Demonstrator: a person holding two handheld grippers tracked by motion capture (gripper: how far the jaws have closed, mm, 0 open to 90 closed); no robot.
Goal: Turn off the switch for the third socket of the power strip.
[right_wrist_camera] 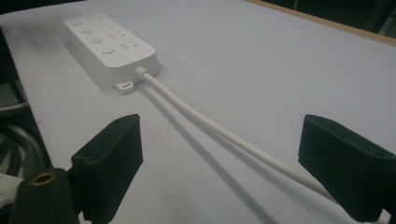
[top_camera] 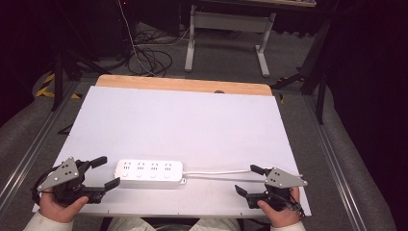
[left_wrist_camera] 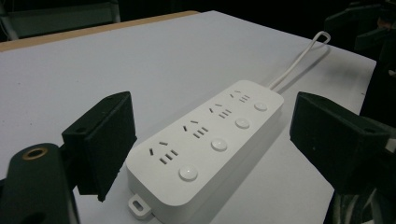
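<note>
A white power strip (top_camera: 149, 173) with several sockets and round buttons lies flat near the table's front edge. Its white cable (top_camera: 219, 174) runs right from the strip's right end. My left gripper (top_camera: 107, 173) stands open just left of the strip, which lies between and ahead of the jaws (left_wrist_camera: 205, 144) without touching them. My right gripper (top_camera: 246, 180) is open at the cable's far end. In the right gripper view the cable (right_wrist_camera: 224, 133) passes between its jaws toward the strip (right_wrist_camera: 109, 44).
The white table top (top_camera: 183, 120) has a wooden strip (top_camera: 183, 85) along its far edge. Beyond stand a grey table frame (top_camera: 226, 33) and loose cables on the floor (top_camera: 149, 57). Metal rails run along both sides.
</note>
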